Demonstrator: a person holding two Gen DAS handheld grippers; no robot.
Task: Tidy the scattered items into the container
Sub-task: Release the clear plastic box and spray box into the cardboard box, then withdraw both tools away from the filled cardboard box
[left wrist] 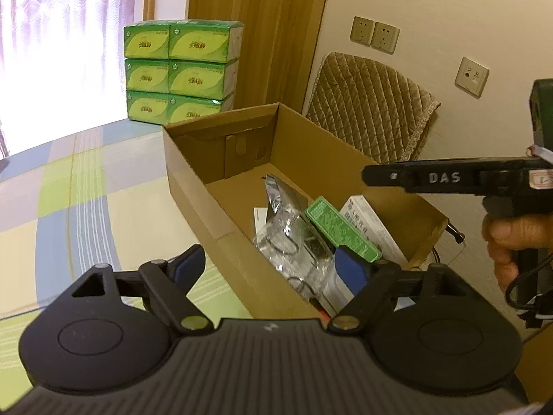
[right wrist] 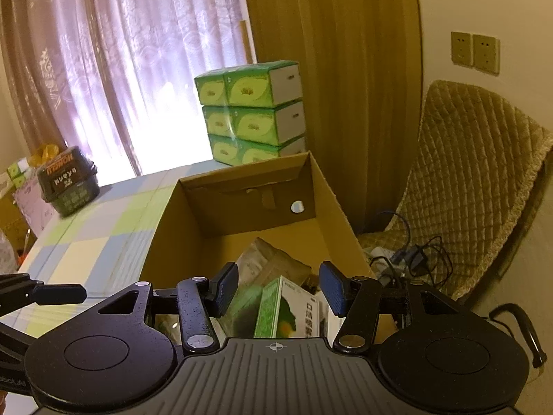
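An open cardboard box (left wrist: pixel 193 159) (right wrist: pixel 162 228) stands on the checked tablecloth. Inside it lie a clear plastic bag of small parts (left wrist: pixel 287 235) (right wrist: pixel 273 266), a green packet (left wrist: pixel 342 230), a white carton (left wrist: pixel 373 228) and a green and white carton (right wrist: pixel 293 311). My left gripper (left wrist: pixel 271 266) is open over the box's near wall, with nothing between its fingers. The right gripper (right wrist: pixel 278 288) is also open and empty, just above the box's contents. In the left wrist view a hand (left wrist: pixel 515 242) holds the right tool's handle at the right edge.
A stack of green tissue packs (left wrist: pixel 179 72) (right wrist: pixel 252 117) stands behind the box. A quilted chair cover (left wrist: pixel 369 103) (right wrist: pixel 477 180) and cables (right wrist: pixel 411 259) are to the right. A dark tub (right wrist: pixel 69 183) sits at the table's far left. Wall sockets (left wrist: pixel 375 34) are behind.
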